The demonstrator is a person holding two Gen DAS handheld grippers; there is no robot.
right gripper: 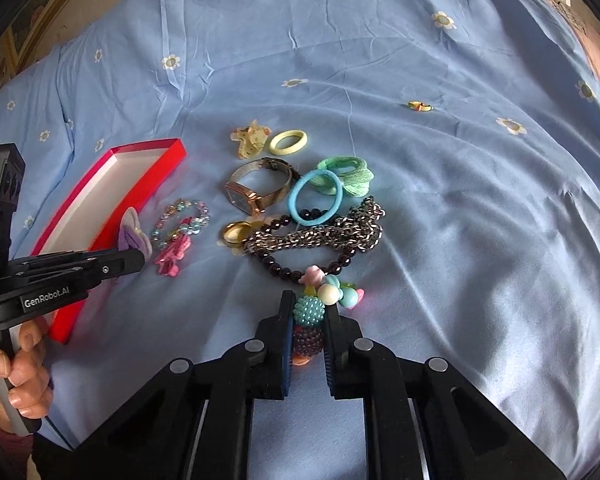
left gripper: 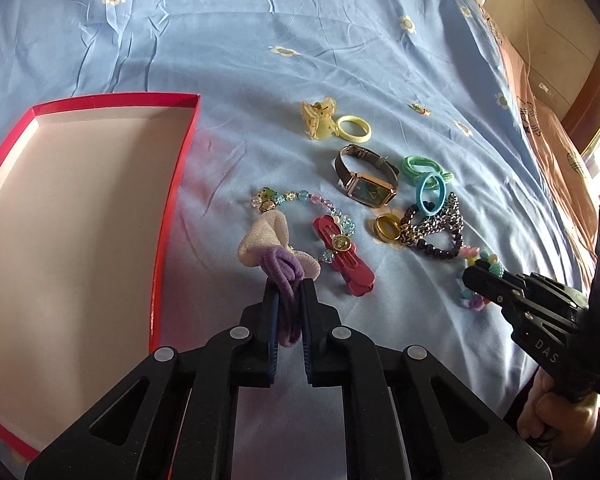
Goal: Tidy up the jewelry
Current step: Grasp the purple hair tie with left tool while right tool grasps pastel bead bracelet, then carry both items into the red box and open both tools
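Jewelry and hair pieces are seen scattered over a pale blue flowered bedsheet (right gripper: pixel 440 208), just beside an open red cardboard box with a white, unfilled floor (left gripper: pixel 80 208). A purple elastic hair tie fixed to a cream fabric bow (left gripper: pixel 278 268) is clamped between the jaws of the left gripper (left gripper: pixel 288 292), close to the box's near wall. A bracelet of chunky pastel beads, among them a knobbly teal one (right gripper: pixel 309 312), is pinched by the right gripper (right gripper: pixel 309 322), its far end touching a string of dark round beads (right gripper: pixel 300 268). Both pieces appear to rest on the sheet, not yet lifted.

Left on the cloth are a silver chain (right gripper: pixel 332 232), a rose-gold square-faced watch (right gripper: pixel 256 192), a gold ring (right gripper: pixel 236 232), blue, green and yellow hair ties, a red hair clip (left gripper: pixel 348 256) lying across a clear-bead bracelet, and a yellow claw clip (left gripper: pixel 320 120).

The pick-up step is judged to be in hand. A lift clear of the neighbouring beads and bow is called for next, then a carry leftward over the red rim before release.
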